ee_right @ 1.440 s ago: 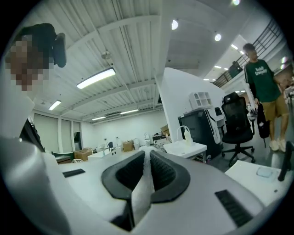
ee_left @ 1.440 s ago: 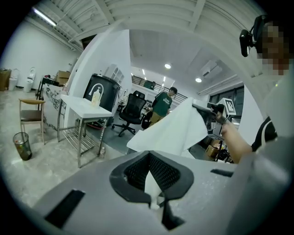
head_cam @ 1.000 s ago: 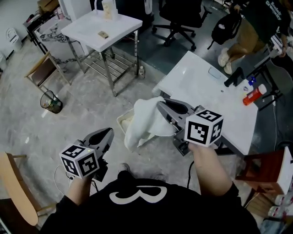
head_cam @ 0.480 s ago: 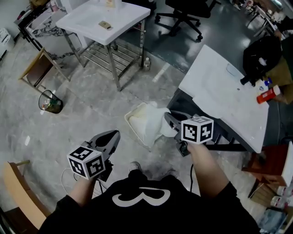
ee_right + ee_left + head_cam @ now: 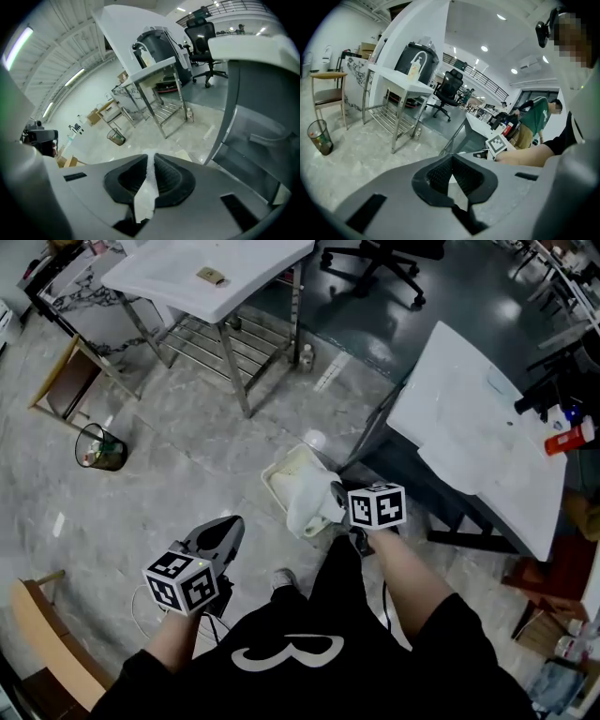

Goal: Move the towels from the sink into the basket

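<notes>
Basket [image 5: 274,474] on floor, between table [image 5: 206,273] behind-left and counter [image 5: 469,418] right, near counter's front left corner. Towel [image 5: 312,507] over basket's near end, at right gripper [image 5: 336,493] tip. Left gripper [image 5: 228,529] left of basket, apart. Bin [image 5: 98,448] on floor, far left. Bottle [image 5: 570,439] at counter's right edge.
</notes>
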`<state>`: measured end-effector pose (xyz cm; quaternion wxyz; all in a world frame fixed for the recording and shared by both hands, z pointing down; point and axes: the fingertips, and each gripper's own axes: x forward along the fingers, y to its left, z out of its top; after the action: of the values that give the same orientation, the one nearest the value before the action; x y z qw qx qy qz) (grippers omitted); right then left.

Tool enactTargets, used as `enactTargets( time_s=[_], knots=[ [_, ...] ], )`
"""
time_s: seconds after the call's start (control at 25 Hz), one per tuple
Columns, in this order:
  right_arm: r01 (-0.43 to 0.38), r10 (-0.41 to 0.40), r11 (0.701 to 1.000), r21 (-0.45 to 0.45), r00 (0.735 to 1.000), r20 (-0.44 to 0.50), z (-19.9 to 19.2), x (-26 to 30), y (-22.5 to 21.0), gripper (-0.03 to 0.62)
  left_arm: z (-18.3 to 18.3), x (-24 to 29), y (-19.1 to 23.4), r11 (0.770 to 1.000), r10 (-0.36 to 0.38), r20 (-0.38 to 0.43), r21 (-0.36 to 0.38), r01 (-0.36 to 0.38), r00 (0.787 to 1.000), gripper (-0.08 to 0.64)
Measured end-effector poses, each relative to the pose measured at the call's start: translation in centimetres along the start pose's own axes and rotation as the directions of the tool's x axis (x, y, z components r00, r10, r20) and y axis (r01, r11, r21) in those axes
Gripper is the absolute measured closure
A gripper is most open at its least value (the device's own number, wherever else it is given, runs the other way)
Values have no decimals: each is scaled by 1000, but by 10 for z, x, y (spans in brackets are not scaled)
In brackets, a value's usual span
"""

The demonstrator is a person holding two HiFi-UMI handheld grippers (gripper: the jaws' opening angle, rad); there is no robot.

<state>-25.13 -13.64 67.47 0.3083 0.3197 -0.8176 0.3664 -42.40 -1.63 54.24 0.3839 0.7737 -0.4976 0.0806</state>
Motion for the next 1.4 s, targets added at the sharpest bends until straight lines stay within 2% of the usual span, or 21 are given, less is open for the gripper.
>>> enactTargets(
  time_s=[0.2, 0.4, 0.48, 0.64, 0.84, 0.92, 1.12, 1.32, 1.4],
  knots=[
    [32, -30, 999, 25, 997, -78, -22, 44, -29, 557, -1, 16, 14, 995, 75, 12, -64, -74, 997, 554],
    [47, -48, 999, -7, 985, -166, -36, 82, -61, 551, 5, 31, 19, 992, 107, 12, -76, -106, 994, 554],
    [32, -42, 998, -57, 981, -190, -42, 92, -65, 540, 3, 32, 28, 985, 139, 12, -102, -137, 990, 554],
    [-39, -18, 977, -209, 964, -265, -62, 100, -64, 471, -13, 35, 42, 968, 186, 8, -175, -182, 982, 554],
    [-115, 35, 968, -222, 942, -334, -87, 96, -62, 335, -21, 43, 38, 962, 190, 0, -201, -186, 982, 554],
    [-137, 57, 966, -217, 940, -337, -90, 94, -55, 313, -21, 46, 36, 964, 181, 0, -197, -178, 983, 554],
    [-207, 132, 952, -225, 941, -311, -79, 74, -25, 310, -16, 46, 27, 975, 151, 0, -168, -149, 989, 554],
    [-253, 206, 944, -212, 954, -220, -59, 32, 16, 310, -8, 35, 15, 981, 135, 14, -141, -132, 991, 554],
    [-268, 235, 940, -212, 957, -168, -48, 10, 29, 310, -1, 34, 6, 988, 108, 22, -116, -104, 994, 554]
  ],
)
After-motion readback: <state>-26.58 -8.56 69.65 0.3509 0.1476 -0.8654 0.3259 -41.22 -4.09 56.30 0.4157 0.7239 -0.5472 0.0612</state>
